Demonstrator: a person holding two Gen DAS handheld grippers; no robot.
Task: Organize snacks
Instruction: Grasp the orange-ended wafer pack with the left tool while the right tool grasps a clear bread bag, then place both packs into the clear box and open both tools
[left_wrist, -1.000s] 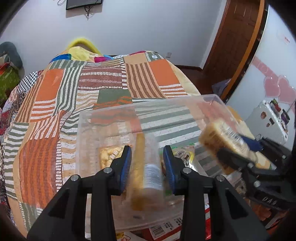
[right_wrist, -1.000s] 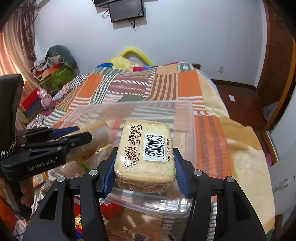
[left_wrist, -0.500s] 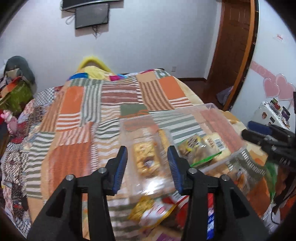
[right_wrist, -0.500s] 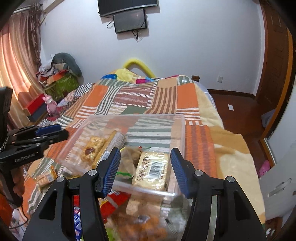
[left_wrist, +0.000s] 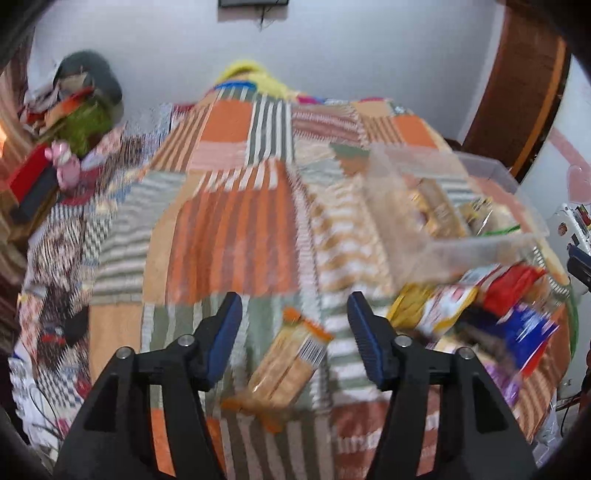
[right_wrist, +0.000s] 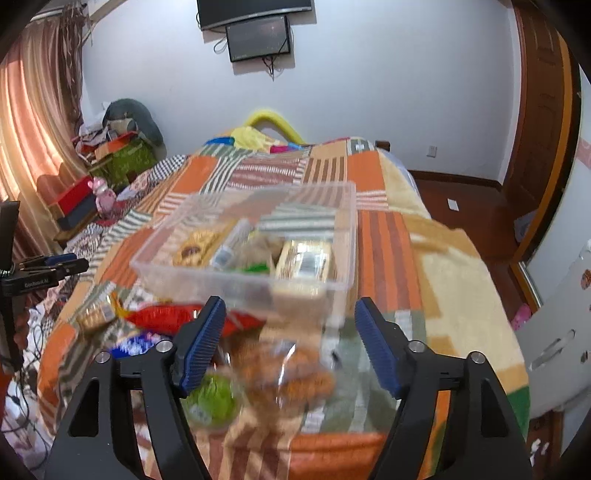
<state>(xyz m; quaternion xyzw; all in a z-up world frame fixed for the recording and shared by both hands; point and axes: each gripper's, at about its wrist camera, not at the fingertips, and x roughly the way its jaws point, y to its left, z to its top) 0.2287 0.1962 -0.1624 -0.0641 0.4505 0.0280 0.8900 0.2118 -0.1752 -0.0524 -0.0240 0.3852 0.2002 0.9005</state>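
Snacks are seen in two places on a bed covered with a striped patchwork quilt (right_wrist: 388, 236). Several packets, among them a wrapped bread slice (right_wrist: 306, 260), lie inside a clear plastic box (right_wrist: 332, 284) set on the quilt. More packets are heaped loose just in front of the box, including a red bag (right_wrist: 166, 315) and a clear bag of brown biscuits (right_wrist: 291, 373).

The left tool (left_wrist: 293, 332) is held above a lone cracker packet (left_wrist: 291, 363) lying on the quilt, well apart from the box; its jaws are opening and nothing is pressed between them. The right tool (right_wrist: 290, 345) is held over the biscuit bag, its jaws also opening, with the bag below the gap and not gripped.

Both views are blurred, so fine contact cannot be judged. As a judgement, the crackers could be crushed if the jaws are closed too hard, or the slippery wrapper could be pinched alone and the packet dropped. The thin box wall could be knocked by the right tool, since the heap lies right against it.
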